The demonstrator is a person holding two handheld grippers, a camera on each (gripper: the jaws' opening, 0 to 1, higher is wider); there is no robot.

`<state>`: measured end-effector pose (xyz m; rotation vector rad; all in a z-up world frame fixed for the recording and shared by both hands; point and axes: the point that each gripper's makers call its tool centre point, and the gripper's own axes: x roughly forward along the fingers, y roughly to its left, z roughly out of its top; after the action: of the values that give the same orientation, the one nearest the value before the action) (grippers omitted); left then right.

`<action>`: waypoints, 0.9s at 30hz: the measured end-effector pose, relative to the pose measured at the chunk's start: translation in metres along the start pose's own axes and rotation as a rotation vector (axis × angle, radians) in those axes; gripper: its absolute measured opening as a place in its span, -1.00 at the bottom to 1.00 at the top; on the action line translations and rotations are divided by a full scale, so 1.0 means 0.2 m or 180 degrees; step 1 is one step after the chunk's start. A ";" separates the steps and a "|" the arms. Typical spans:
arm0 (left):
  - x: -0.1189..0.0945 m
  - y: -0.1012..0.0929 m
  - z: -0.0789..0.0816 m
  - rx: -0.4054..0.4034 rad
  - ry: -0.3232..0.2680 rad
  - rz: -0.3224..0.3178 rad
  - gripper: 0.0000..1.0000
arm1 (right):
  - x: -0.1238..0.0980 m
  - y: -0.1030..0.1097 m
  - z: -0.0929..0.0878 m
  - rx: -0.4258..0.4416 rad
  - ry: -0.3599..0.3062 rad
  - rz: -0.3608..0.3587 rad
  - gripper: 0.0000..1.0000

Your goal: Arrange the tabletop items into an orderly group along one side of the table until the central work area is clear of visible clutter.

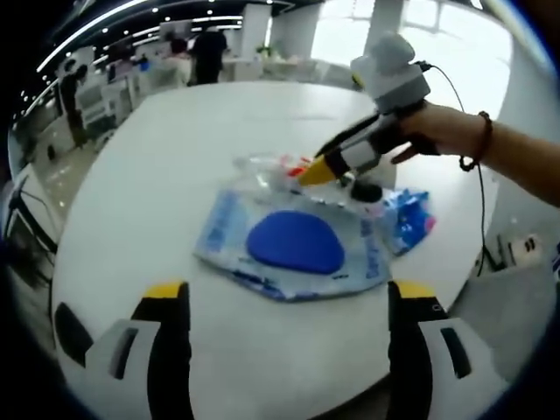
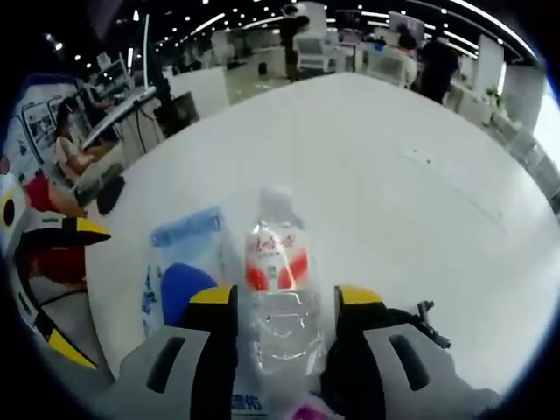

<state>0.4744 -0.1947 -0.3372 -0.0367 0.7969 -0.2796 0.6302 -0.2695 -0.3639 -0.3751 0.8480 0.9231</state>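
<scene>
Clear plastic water bottle (image 2: 278,280), lying on its side on the round white table (image 2: 376,175), cap end pointing away from the right gripper's camera. Red-and-white label band around its upper body; the rest see-through, ribbed. In the right gripper view it sits between the yellow-tipped jaws of the right gripper (image 2: 278,302), jaws set narrow and close on either side of the bottle body; actual contact not certain.

Left gripper view: same bottle (image 1: 276,168) seen side-on behind a flat transparent pouch (image 1: 293,245) with blue printing and a dark blue oval shape inside. The right gripper (image 1: 337,171) comes in from the right, a hand (image 1: 442,131) around its grey body, beaded bracelet on the wrist. A smaller blue packet (image 1: 407,219) with a pink spot lies just beside the pouch's right edge. A small black object (image 1: 366,190) sits by the gripper tip; identity unclear.

Left gripper (image 1: 289,306) hovers near the table edge, jaws spread wide, nothing between them.
</scene>
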 end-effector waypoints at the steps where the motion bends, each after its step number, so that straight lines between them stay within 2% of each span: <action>1: 0.00 0.00 0.00 0.0003 -0.0001 0.0004 0.81 | 0.01 0.00 0.00 0.0011 0.0029 -0.0008 -0.14; 3: 0.00 0.00 0.00 0.0002 0.0000 0.0005 0.81 | 0.01 -0.01 -0.03 0.0006 0.0177 -0.0064 -0.20; 6: 0.00 0.01 0.00 -0.0022 0.0000 0.0007 0.80 | 0.04 0.01 -0.04 -0.0021 0.0308 -0.0021 -0.25; 11: 0.00 0.00 -0.01 -0.0033 0.0013 -0.0008 0.79 | 0.05 0.00 -0.05 -0.0179 0.0657 -0.0093 -0.24; 16: 0.00 0.00 -0.01 -0.0044 0.0016 -0.0006 0.78 | 0.08 0.00 -0.07 -0.0276 0.0903 -0.0112 -0.23; 27: 0.00 0.02 -0.03 -0.0064 0.0069 0.0021 0.76 | 0.10 -0.02 -0.11 -0.0104 0.1289 -0.0042 -0.20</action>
<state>0.4711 -0.1901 -0.3407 -0.0499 0.8211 -0.2660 0.6295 -0.2733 -0.3937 -0.6078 1.1987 0.8621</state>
